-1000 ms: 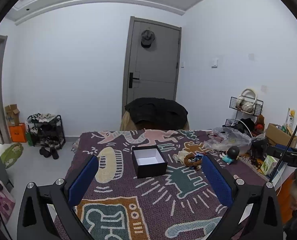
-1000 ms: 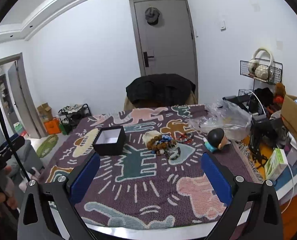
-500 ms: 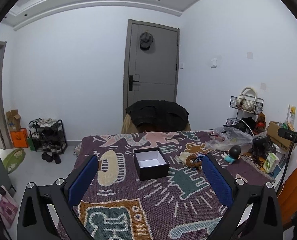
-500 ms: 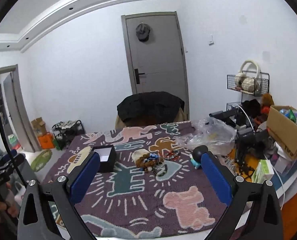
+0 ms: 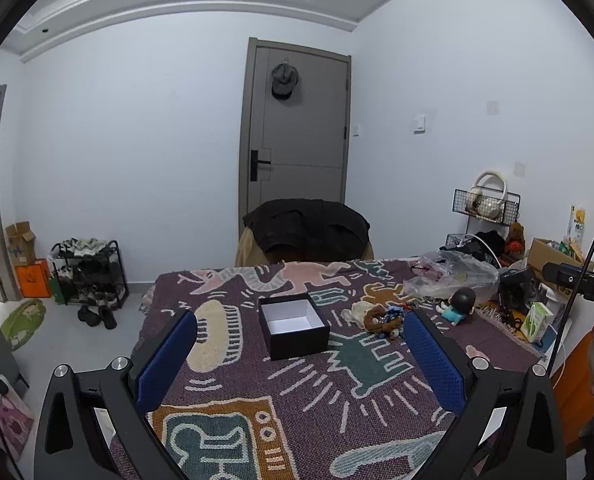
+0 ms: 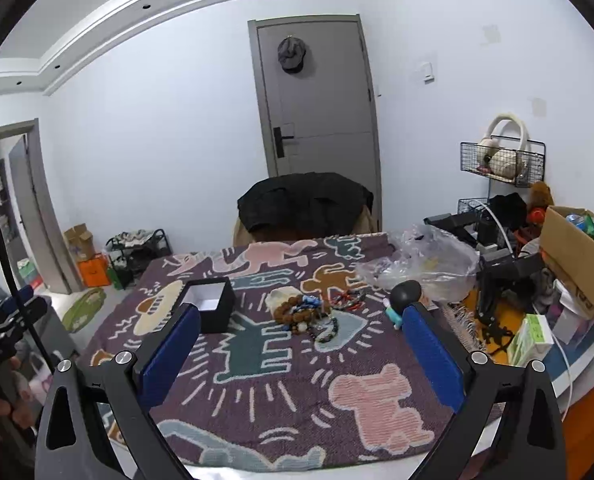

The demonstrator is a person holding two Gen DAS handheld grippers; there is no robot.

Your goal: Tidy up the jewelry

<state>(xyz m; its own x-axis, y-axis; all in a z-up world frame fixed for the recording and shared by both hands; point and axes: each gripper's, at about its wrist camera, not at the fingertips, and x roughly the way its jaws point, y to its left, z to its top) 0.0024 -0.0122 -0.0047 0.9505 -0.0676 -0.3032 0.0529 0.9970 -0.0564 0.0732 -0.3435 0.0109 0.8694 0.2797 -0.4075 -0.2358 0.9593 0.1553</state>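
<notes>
An open black box with a white inside stands empty on the patterned purple blanket; it also shows in the right wrist view. A pile of bead bracelets and other jewelry lies to the right of the box, and shows in the left wrist view. My left gripper is open and empty, above the blanket in front of the box. My right gripper is open and empty, in front of the pile.
A small blue doll with a black head and a clear plastic bag lie right of the jewelry. Cardboard box, cables and clutter crowd the right side. A chair with a black jacket stands behind the table.
Both grippers have shifted slightly over the blanket; the views tilted up and then settled. Both stay open and empty. Nothing on the blanket has moved.
</notes>
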